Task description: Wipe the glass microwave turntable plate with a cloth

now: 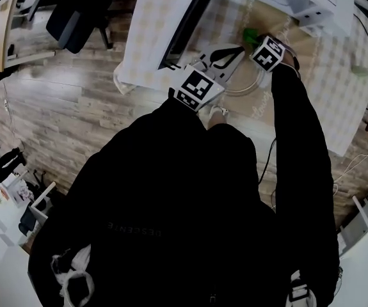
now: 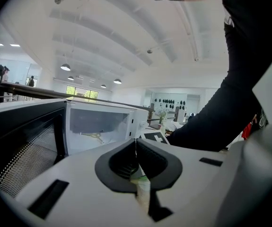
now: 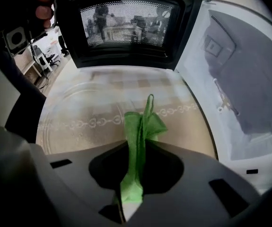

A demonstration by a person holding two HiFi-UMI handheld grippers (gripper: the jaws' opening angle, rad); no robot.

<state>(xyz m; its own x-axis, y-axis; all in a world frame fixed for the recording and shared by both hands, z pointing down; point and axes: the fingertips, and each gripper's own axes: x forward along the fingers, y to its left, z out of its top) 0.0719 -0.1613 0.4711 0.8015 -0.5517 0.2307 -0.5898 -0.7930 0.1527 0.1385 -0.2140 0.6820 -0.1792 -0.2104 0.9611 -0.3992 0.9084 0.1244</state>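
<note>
**A:** Head view: our left hand-held gripper (image 1: 228, 55) meets the glass plate (image 1: 248, 89) at its rim on the table (image 1: 337, 75). Just right of it, our right hand-held gripper (image 1: 255, 38) carries the green cloth (image 1: 249, 34).

**B:** Left gripper view: our jaws pinch together on a thin pale edge, the plate's rim.

**A:** Right gripper view: our jaws clamp the cloth (image 3: 143, 124). The plate (image 3: 88, 110) lies just ahead, and the open microwave (image 3: 240, 79) stands beyond.

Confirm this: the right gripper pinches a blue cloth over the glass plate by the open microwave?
The cloth is green, not blue, as the right gripper view shows. The right gripper does pinch it over the glass plate by the open microwave.
</note>
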